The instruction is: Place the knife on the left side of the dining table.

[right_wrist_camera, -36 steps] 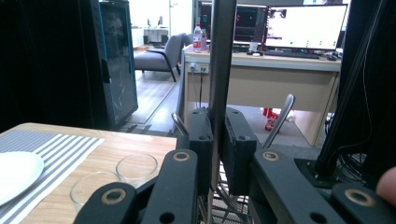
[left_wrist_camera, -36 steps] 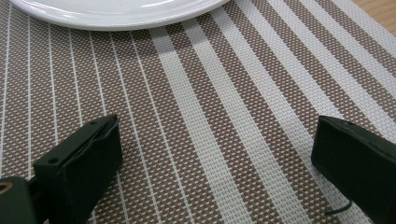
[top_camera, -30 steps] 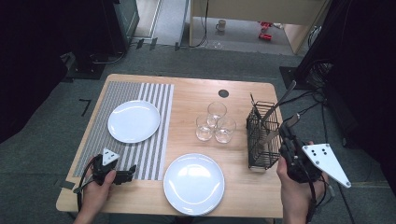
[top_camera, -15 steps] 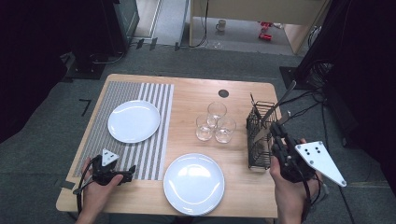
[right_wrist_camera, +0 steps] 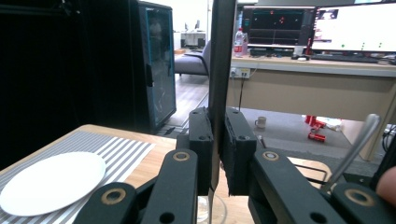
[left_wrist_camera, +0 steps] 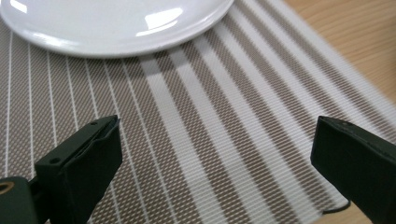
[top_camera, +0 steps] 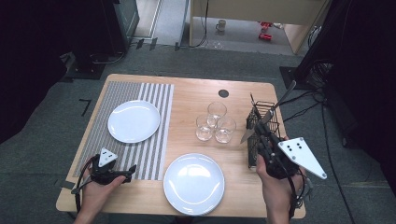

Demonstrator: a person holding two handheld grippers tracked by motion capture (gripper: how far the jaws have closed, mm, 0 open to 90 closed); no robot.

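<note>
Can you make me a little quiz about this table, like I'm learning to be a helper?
1. How many drinking glasses stand together on the wooden table?
2. True or false: the left hand-held gripper is shut on a plate.
3. What is the right hand-held gripper clamped on?
A. a knife
B. a glass
C. a plate

Key:
1. Three.
2. False. Its jaws stand open over the striped placemat, with nothing between them.
3. A. The knife sits between the closed jaws, just beside the black wire cutlery basket.
</note>
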